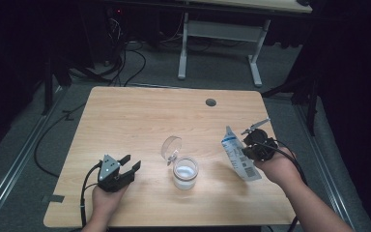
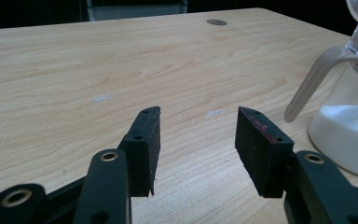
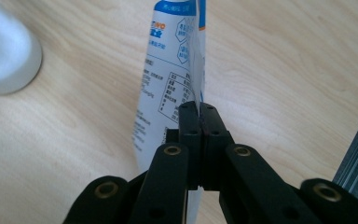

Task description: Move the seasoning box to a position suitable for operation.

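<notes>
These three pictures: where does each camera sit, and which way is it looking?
High view: above the person's side, looking forward and down on the table; forearms, both hands and claws show.
Left gripper view: rides the left claw, looking between its open jaws over the table toward the jar.
Right gripper view: rides the right claw, shut on the packet.
Shared: all three show the jar.
</notes>
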A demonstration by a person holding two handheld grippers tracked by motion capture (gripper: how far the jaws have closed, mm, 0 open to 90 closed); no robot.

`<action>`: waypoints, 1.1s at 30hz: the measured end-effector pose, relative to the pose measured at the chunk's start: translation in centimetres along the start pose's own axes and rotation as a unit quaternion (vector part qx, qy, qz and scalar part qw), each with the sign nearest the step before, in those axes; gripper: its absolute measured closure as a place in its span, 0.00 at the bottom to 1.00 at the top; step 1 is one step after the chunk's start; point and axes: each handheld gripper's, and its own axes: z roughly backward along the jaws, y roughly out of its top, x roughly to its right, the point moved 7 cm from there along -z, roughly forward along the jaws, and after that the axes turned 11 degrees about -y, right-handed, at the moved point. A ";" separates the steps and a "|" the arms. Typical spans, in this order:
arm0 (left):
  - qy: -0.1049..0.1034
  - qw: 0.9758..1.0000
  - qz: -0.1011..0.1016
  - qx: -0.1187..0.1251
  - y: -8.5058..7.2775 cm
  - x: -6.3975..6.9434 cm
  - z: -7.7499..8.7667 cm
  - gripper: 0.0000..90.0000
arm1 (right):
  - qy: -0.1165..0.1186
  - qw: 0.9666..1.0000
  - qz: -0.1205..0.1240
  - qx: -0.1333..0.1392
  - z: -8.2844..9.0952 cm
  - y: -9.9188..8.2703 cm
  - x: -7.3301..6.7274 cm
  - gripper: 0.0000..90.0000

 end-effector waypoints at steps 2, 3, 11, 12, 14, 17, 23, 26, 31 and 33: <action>0.001 1.000 -0.001 0.000 0.0 -0.1 -0.1 0.56 | 0.000 1.000 -0.009 0.012 0.1 0.1 0.1 1.00; 0.002 1.000 -0.001 -0.001 0.0 -0.1 -0.1 0.56 | -0.003 1.000 -0.013 0.018 0.1 0.2 0.2 1.00; 0.001 1.000 0.000 -0.004 -0.1 -0.2 -0.1 0.56 | -0.009 0.997 -0.043 0.063 0.1 0.2 0.5 1.00; 0.002 1.000 -0.001 -0.005 -0.1 -0.2 -0.1 0.56 | -0.009 0.996 -0.047 0.069 0.1 0.2 0.5 1.00; 0.002 1.000 -0.001 -0.006 -0.1 -0.1 -0.2 0.56 | -0.010 0.995 -0.051 0.080 0.2 0.2 0.5 1.00; 0.002 1.000 -0.001 -0.006 -0.1 -0.1 -0.1 0.56 | -0.007 0.993 -0.066 0.095 0.2 0.1 0.6 1.00; 0.003 1.000 0.001 -0.006 -0.2 -0.2 -0.1 0.56 | 0.003 0.990 -0.084 0.115 0.1 -0.1 0.5 1.00; 0.003 1.000 0.001 -0.006 -0.2 -0.2 -0.1 0.56 | 0.008 0.989 -0.090 0.120 -0.2 -0.3 0.5 1.00; 0.002 1.000 0.000 -0.007 -0.2 -0.2 -0.1 0.56 | 0.006 0.986 -0.099 0.136 0.0 -0.4 0.7 1.00; 0.002 1.000 -0.001 -0.008 -0.3 -0.2 -0.1 0.56 | 0.008 0.985 -0.102 0.140 0.0 -0.5 0.7 1.00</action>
